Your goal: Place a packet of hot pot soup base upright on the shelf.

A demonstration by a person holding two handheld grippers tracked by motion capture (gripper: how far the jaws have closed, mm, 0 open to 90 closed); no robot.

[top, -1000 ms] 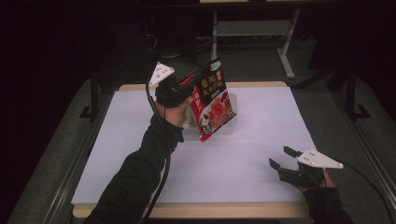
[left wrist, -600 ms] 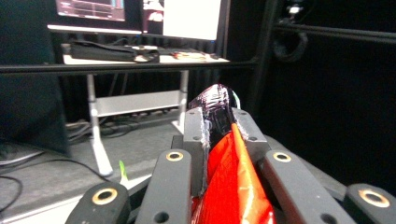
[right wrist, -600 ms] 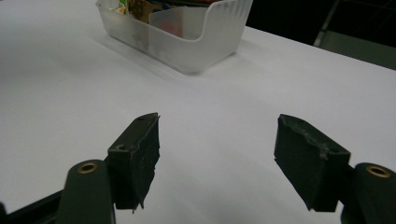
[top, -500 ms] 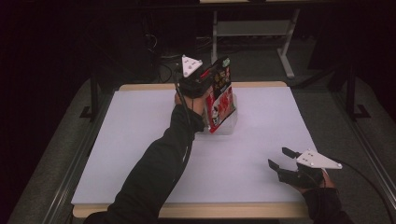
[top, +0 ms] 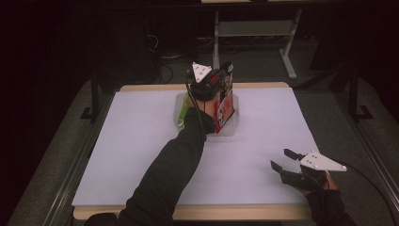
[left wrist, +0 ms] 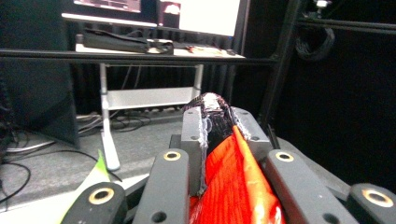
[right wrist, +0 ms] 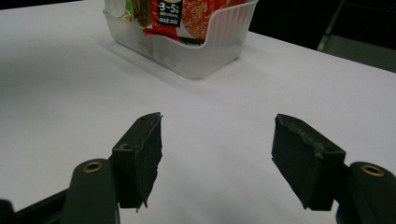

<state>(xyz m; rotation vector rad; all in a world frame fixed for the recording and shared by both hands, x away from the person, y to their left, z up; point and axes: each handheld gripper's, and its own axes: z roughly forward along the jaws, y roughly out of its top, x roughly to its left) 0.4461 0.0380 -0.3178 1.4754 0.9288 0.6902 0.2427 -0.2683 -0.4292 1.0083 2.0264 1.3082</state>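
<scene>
The left gripper point(top: 217, 84) pinches the red snack packet point(top: 225, 104) upright in the clear bin point(top: 234, 128) at twelve o'clock, release pending; the right gripper point(top: 286, 160) idles spread at four

two packets point(top: 225, 106), one bin point(top: 234, 126)

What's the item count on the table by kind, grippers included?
Red packet, held upright in the bin by the left gripper: 1
Green packet, in the bin: 1
Clear plastic bin: 1
Grippers, left gripper and right gripper: 2
Total: 5
</scene>
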